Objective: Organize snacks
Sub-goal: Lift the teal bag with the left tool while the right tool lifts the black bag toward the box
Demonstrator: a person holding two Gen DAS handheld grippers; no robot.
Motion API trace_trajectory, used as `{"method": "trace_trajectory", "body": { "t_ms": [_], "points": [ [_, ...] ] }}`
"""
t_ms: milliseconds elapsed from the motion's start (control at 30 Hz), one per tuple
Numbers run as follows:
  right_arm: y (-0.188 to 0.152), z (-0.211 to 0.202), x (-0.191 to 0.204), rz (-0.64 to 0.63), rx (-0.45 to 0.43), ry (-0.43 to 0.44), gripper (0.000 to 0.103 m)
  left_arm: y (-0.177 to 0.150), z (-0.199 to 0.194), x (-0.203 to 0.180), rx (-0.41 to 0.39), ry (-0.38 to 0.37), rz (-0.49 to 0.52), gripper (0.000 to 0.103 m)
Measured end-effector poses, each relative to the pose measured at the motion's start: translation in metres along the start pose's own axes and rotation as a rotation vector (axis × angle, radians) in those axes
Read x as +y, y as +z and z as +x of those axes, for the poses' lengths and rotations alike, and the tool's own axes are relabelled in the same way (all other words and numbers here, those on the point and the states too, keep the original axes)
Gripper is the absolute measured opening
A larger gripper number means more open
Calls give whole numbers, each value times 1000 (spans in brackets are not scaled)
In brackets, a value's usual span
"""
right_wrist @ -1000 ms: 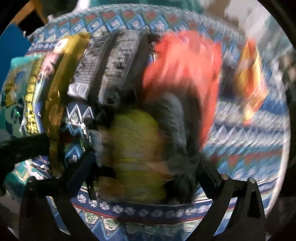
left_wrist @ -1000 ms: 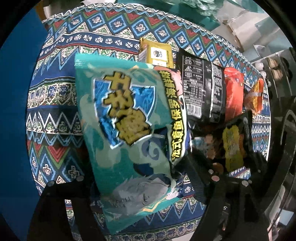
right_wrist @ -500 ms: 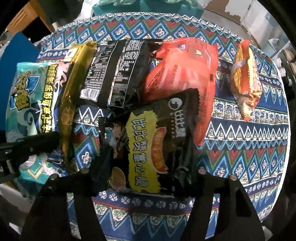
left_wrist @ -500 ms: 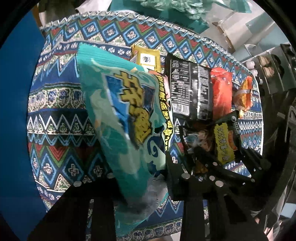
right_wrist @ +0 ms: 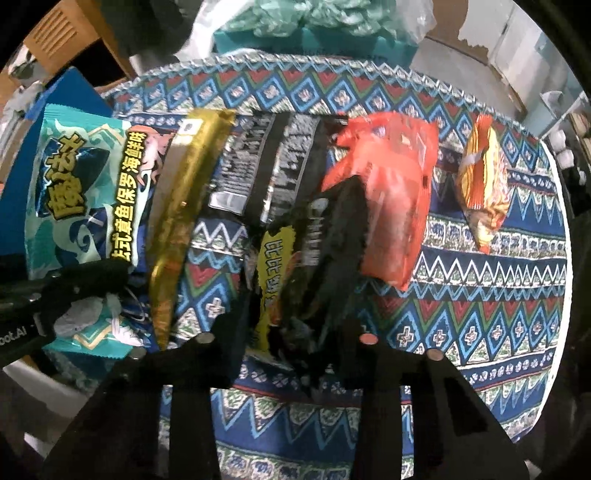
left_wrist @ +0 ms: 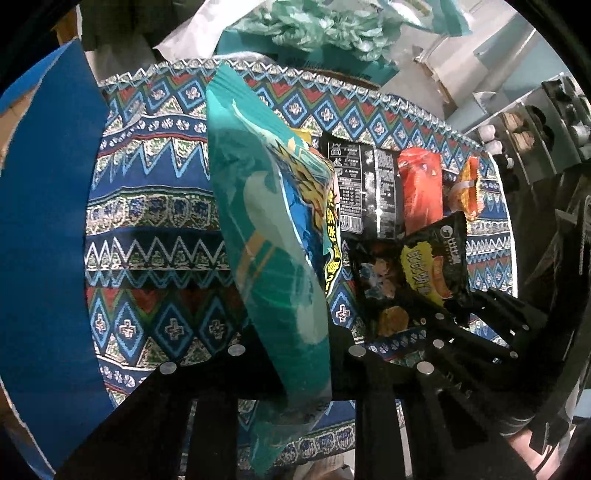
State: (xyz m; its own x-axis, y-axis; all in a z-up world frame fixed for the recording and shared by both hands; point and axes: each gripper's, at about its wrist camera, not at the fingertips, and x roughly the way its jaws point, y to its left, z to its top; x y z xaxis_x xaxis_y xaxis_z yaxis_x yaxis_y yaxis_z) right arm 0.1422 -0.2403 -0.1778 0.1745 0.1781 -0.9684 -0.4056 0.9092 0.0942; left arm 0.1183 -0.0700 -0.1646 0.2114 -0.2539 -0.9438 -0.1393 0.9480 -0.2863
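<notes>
My left gripper (left_wrist: 295, 354) is shut on the bottom of a teal snack bag (left_wrist: 269, 236) and holds it upright, edge-on, above the patterned round table (left_wrist: 155, 206). The bag also shows at the left of the right wrist view (right_wrist: 85, 192). My right gripper (right_wrist: 295, 339) is shut on a black and yellow snack bag (right_wrist: 303, 258), lifted and tilted; it also shows in the left wrist view (left_wrist: 432, 266). On the table lie a gold bag (right_wrist: 184, 206), a black bag (right_wrist: 269, 162), a red bag (right_wrist: 391, 199) and an orange bag (right_wrist: 480, 184).
A blue box or panel (left_wrist: 40, 240) stands along the table's left side. Teal plastic bags (left_wrist: 325, 33) and white clutter lie beyond the far edge. Shelving with small items (left_wrist: 528, 125) stands at the right.
Both grippers have risen with their bags. The teal bag has turned from flat to upright and edge-on. The black and yellow bag has lifted off the table and tilted.
</notes>
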Motion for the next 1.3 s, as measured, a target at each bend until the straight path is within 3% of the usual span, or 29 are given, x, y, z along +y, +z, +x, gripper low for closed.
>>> {"method": "trace_trajectory", "body": {
  "t_ms": [300,900,1300],
  "points": [
    [6,-27,25,-18,-32,16,21,-6,-26,14,-36,-34,-30,20],
    [12,-71,43,-38,-133,39,20,-16,-87,36,-125,-55,-54,20],
    [35,-122,91,-90,-233,100,21,-26,-136,63,-236,-9,-47,20]
  ]
}}
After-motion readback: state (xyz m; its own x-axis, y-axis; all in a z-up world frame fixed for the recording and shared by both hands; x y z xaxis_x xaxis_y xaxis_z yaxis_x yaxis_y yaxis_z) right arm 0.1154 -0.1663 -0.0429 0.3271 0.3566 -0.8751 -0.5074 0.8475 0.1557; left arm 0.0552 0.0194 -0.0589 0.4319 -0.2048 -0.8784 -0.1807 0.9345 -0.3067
